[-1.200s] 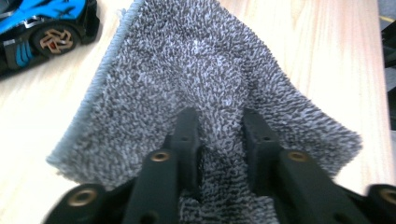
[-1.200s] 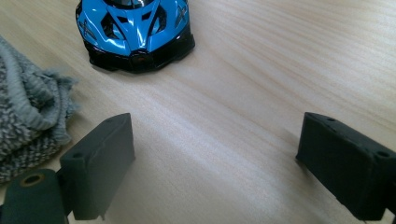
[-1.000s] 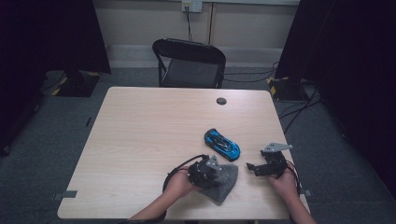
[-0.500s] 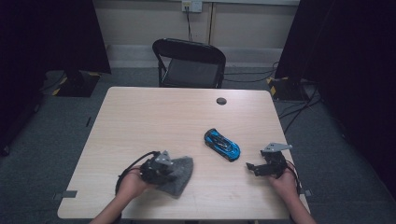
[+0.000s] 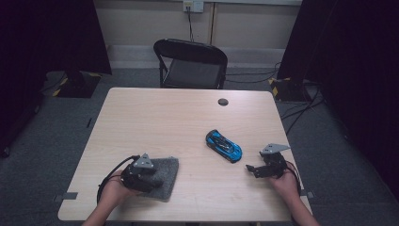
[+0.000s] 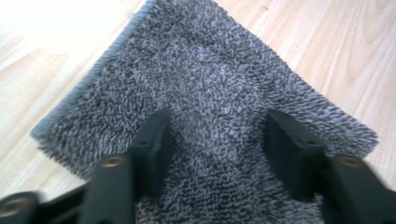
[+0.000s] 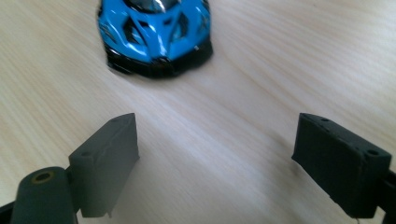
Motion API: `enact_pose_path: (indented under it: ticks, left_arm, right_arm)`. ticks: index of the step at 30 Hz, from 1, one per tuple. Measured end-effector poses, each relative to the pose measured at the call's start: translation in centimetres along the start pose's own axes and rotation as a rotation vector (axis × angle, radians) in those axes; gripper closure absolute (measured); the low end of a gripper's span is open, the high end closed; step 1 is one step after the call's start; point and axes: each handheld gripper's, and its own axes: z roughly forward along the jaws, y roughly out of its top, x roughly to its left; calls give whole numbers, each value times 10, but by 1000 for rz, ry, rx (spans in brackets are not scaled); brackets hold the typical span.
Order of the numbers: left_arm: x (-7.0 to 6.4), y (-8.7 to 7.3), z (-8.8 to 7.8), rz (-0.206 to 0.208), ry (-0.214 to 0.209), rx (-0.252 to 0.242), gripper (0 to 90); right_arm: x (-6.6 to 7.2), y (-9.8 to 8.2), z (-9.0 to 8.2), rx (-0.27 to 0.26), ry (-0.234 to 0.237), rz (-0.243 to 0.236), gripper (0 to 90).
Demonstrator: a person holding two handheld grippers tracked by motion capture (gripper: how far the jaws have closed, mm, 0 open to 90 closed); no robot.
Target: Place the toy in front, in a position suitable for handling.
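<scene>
My left gripper (image 5: pixel 141 173) sits over the cloth (image 5: pixel 162 176) at the near left of the desk (image 5: pixel 155 117); its jaws have just been opening and stand apart over the pile, so lifting off could snag the shaggy grey loops and drag it. My right gripper (image 5: pixel 256 169) waits with jaws wide and empty just near of the glossy blue car (image 5: pixel 223 146), which could roll if nudged.

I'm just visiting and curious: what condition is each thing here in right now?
Grey cloth: flat on the table, released.
Left gripper: jaws just opened, apart over the cloth.
Right gripper: open, nothing between the jaws.
Blue toy car: on its wheels, untouched.
Folding chair: unfolded, unoccupied.
</scene>
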Motion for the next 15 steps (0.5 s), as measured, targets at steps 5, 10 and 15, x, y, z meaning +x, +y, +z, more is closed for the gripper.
enact_pose_path:
  ticks: [5,10,15]
  left_arm:
    - [3,2,-6,-27,28,-44,298]
    - [4,4,-9,-39,39,-78,295]
    - [4,4,-7,-24,38,-71,296]
  right_arm:
    - [5,16,0,-18,48,-19,134]
    - [15,40,8,-41,89,-35,134]
    - [24,66,23,-48,112,-59,134]
